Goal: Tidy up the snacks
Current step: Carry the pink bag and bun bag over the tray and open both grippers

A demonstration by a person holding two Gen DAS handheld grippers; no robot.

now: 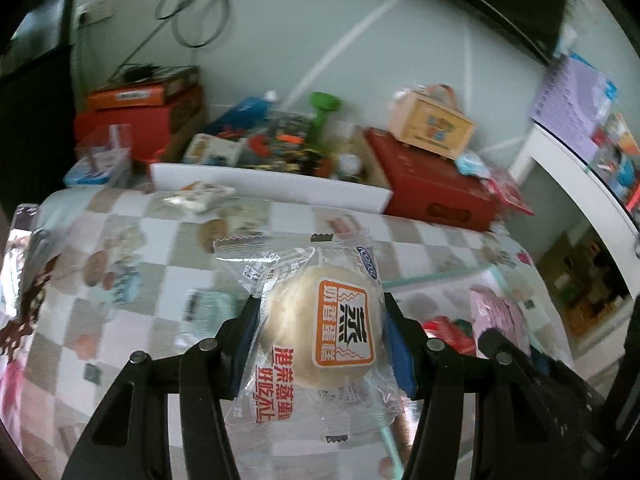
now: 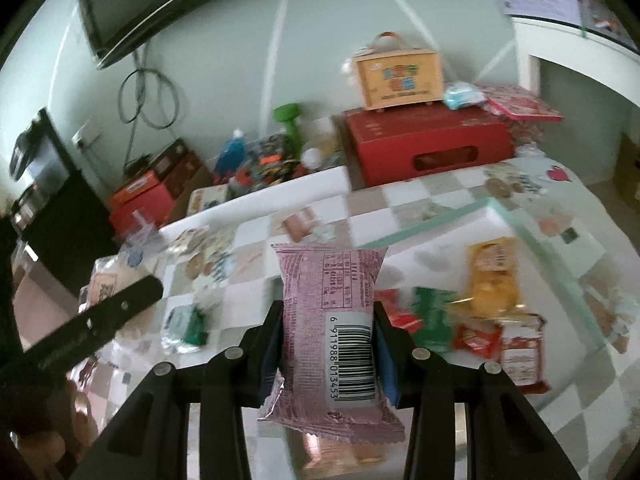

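A round pale cake in a clear wrapper with an orange label (image 1: 320, 320) hangs above the checked tablecloth (image 1: 120, 248), and my left gripper (image 1: 320, 340) is shut on it. In the right wrist view a pink snack packet with a barcode (image 2: 332, 320) stands upright between the pads of my right gripper (image 2: 328, 344), which is shut on it. Below and to the right of that packet lies a clear tray (image 2: 520, 224) holding yellow (image 2: 492, 276), green (image 2: 432, 312) and red (image 2: 480, 336) packets. The pink packet (image 1: 496, 312) also shows at the right of the left wrist view.
A white tray (image 1: 272, 188) lies at the table's far edge, with a wrapped snack (image 1: 200, 194) in front of it. Behind stand a red box (image 2: 428, 144) with a small orange carton (image 2: 400, 76) on it, a green dumbbell (image 2: 290, 120) and more boxes. Loose snacks (image 2: 188, 324) lie left on the cloth.
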